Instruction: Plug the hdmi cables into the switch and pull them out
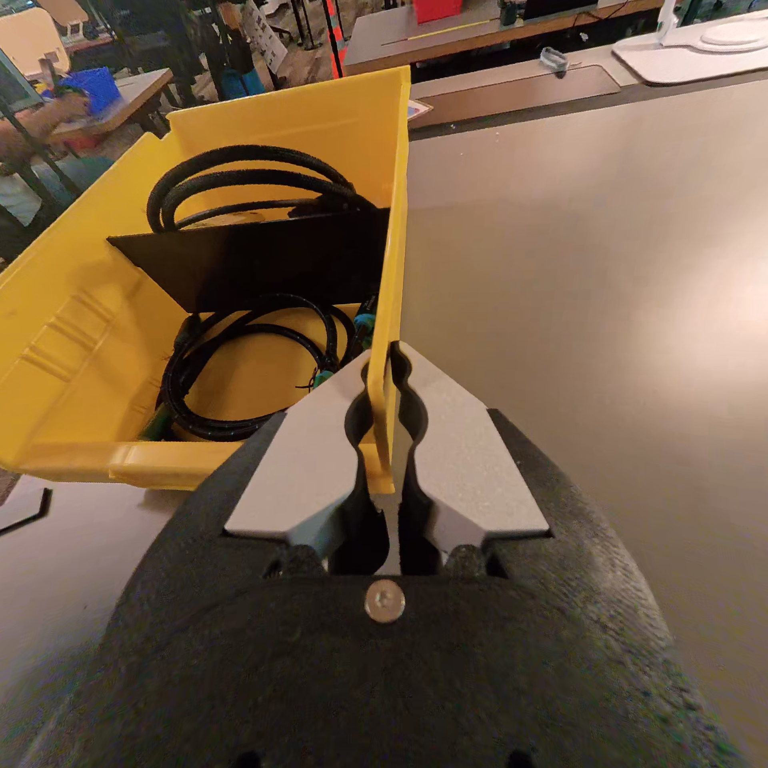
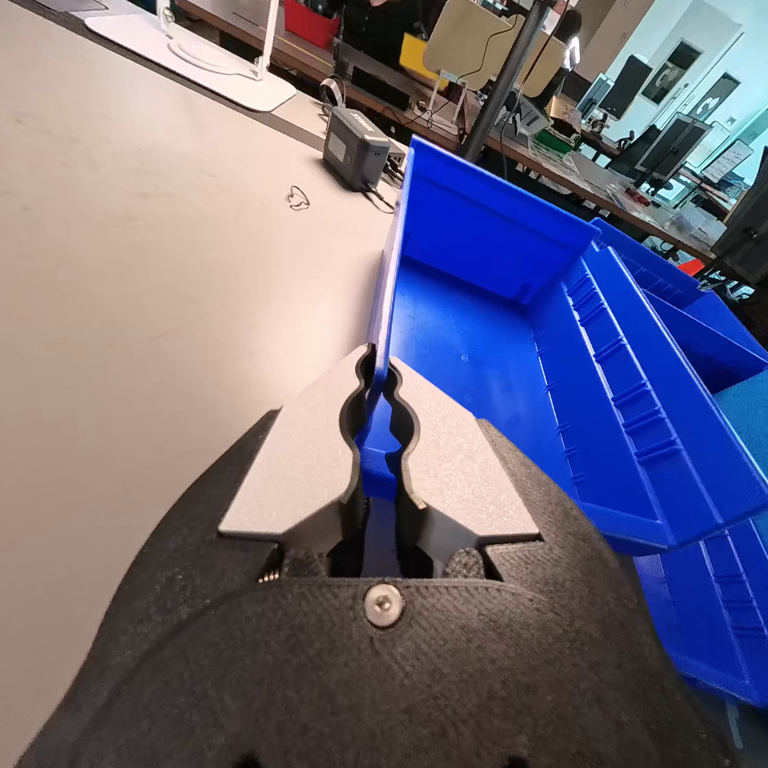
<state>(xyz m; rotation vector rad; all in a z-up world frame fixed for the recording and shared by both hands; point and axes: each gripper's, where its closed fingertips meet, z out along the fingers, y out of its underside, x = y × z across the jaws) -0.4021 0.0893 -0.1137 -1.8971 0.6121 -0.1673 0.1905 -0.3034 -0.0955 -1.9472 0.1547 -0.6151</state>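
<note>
In the left wrist view, my left gripper (image 1: 380, 353) is clamped on the side wall of the yellow plastic bin (image 1: 291, 137), which sits at the edge of the grey tabletop (image 1: 582, 291). If I tug too sharply, I judge the thin wall could slip from the pinch or the bin could tip off the edge. Inside lie coiled black braided hdmi cables (image 1: 249, 374) with teal-collared plugs, split by a black divider panel (image 1: 257, 266); nothing is plugged in, and I cannot pick out the switch.

In the right wrist view, my right gripper (image 2: 378, 353) pinches the wall of an empty blue plastic bin (image 2: 478, 353).
</note>
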